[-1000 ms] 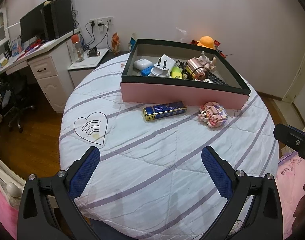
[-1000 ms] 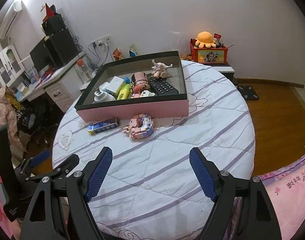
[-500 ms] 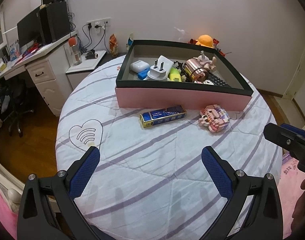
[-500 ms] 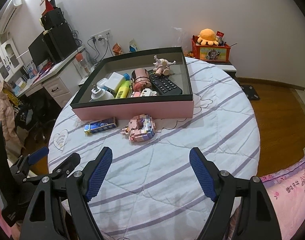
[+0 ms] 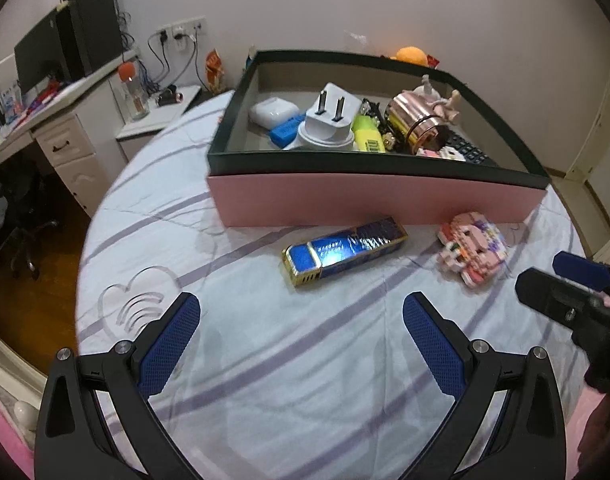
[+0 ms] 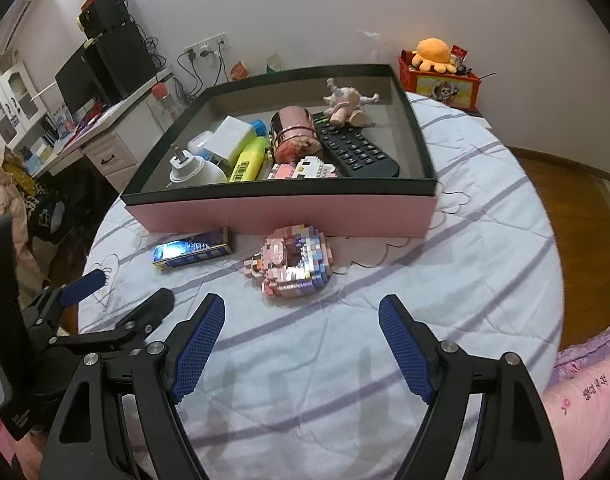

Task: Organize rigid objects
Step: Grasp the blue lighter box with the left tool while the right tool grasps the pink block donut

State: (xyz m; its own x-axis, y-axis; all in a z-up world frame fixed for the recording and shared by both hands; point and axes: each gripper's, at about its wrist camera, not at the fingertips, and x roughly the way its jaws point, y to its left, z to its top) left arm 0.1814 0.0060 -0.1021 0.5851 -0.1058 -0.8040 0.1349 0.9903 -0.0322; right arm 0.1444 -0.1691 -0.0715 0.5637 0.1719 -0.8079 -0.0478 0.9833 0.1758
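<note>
A glossy blue-and-gold rectangular box (image 5: 344, 251) lies flat on the round tabletop (image 5: 305, 360), which is draped in a white quilted cloth with lilac stripes, just in front of the pink wall of a large shallow tray with a dark green rim (image 5: 369, 204). To its right, close to the same wall, sits a knobbly pink figure built of small plastic bricks (image 6: 291, 264), apart from the box. Inside the tray lie hard items packed together: a white plug adapter (image 5: 328, 120), a white rounded earbud case (image 5: 274, 111), a yellow-green highlighter (image 6: 249, 159), a shiny copper-pink metal cup on its side (image 6: 295, 133), a black remote control with rows of buttons (image 6: 355, 150) and a pale pink toy figure (image 6: 347, 102).

The left tongs (image 5: 301, 340), black with blue textured pads, hang wide apart and empty above the cloth, short of the box. The right tongs (image 6: 301, 344) are likewise spread wide and empty, facing the brick figure. Beyond the tabletop stand a white desk with drawers (image 5: 65, 148) and an orange plush toy (image 6: 433, 54).
</note>
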